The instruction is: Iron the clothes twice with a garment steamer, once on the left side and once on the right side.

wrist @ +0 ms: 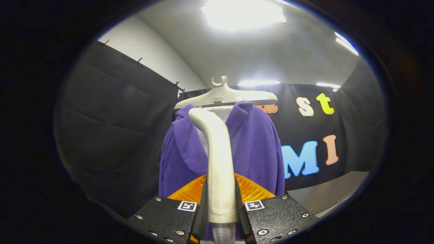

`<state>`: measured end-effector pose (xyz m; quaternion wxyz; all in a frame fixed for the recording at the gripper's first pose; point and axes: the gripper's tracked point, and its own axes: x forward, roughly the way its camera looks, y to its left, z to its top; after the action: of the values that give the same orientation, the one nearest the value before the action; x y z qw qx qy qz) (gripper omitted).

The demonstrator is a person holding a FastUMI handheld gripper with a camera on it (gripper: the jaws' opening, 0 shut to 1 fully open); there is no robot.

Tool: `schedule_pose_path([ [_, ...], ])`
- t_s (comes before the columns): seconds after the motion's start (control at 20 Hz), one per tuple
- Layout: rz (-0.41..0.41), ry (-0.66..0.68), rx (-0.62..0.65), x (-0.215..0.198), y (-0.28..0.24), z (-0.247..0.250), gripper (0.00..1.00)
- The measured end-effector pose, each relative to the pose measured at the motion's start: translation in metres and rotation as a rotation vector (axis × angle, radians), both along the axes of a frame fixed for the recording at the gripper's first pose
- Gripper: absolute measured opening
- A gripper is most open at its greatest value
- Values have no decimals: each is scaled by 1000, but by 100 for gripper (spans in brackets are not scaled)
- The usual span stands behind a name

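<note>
A purple ribbed jacket (252, 149) hangs on a white hanger (225, 95) straight ahead, its front open over a pale inner layer. My gripper (220, 203) is shut on the white handle of the garment steamer (218, 159), which stands upright between the fingers. The steamer's head bends to the left at the top, level with the jacket's collar and in front of the opening between the two sides. I cannot tell whether the head touches the cloth. A clear hose end shows below the handle, between the fingers.
Black cloth walls close in on the left and behind the jacket. A grey surface (325, 193) lies low to the right, beyond the fingers. Bright ceiling lights (244, 15) shine overhead.
</note>
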<state>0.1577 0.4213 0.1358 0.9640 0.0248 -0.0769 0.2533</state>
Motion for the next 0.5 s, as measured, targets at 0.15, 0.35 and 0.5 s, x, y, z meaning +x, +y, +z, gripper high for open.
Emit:
schedule_pose_path([
  [0.15, 2, -5, -22, -4, 5, -16, 36],
  [0.35, 20, 29, -60, -13, 5, -54, 36],
  [0.5, 22, 61, -79, -22, -1, -84, 37],
])
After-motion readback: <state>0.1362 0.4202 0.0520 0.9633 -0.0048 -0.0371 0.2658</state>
